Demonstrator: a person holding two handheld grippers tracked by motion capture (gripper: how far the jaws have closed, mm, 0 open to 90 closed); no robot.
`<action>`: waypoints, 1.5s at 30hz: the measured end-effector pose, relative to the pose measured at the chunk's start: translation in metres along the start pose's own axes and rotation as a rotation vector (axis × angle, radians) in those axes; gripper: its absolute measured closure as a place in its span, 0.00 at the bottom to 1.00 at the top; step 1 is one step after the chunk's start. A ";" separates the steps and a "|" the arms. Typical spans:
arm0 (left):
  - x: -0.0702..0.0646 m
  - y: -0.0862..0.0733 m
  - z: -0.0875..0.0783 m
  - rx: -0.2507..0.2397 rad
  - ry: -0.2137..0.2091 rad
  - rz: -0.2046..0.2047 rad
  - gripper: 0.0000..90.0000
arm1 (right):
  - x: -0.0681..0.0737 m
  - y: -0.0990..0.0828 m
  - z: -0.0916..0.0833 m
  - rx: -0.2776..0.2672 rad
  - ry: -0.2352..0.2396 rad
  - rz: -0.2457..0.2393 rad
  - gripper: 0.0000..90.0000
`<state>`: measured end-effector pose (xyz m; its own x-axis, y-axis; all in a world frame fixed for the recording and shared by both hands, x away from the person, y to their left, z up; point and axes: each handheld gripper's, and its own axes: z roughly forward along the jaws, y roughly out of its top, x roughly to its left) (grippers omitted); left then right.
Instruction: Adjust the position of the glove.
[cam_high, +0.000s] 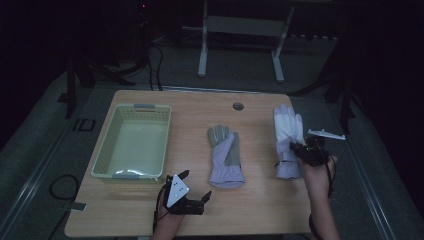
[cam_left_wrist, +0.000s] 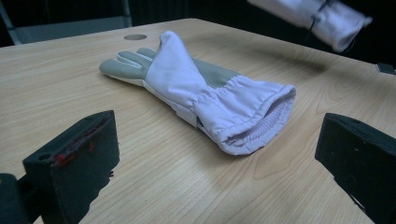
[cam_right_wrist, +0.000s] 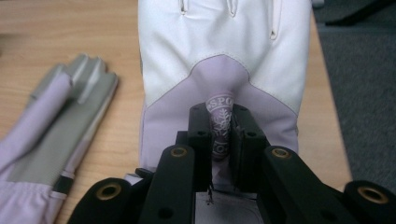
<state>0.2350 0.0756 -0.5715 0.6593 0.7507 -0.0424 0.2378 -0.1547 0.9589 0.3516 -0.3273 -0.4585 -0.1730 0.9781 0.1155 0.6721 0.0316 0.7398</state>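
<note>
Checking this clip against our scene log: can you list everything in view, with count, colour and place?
held glove: 1, white and pale lilac, at the table's right side, pinched at a fold near its cuff; the left gripper view shows its cuff end raised off the wood.
lying glove: 1, pale lilac and grey, flat at mid-table, cuff toward the person.
basket: 1, pale yellow-green plastic, perforated walls, left part of the table, nothing inside.
table: 1, light wood, with a small round grey cap near its far edge.
frame: 1, light grey metal, on the floor beyond the table.
left gripper: 1, black, near front edge, jaws wide apart.
right gripper: 1, black, jaws closed on the held glove.
</note>
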 end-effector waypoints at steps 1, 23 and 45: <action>0.000 0.000 0.000 0.000 0.000 -0.001 0.00 | 0.000 -0.004 0.004 0.004 0.000 -0.003 0.89; -0.001 0.000 0.000 0.000 -0.012 0.004 0.00 | -0.006 -0.040 0.063 0.138 0.000 -0.014 0.76; -0.001 0.000 0.001 -0.003 -0.017 0.001 0.00 | -0.032 -0.022 0.045 0.157 0.187 -0.204 0.60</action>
<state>0.2349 0.0746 -0.5715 0.6712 0.7398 -0.0465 0.2357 -0.1535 0.9596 0.3747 -0.3505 -0.5087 -0.4353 0.8941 0.1053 0.7102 0.2691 0.6505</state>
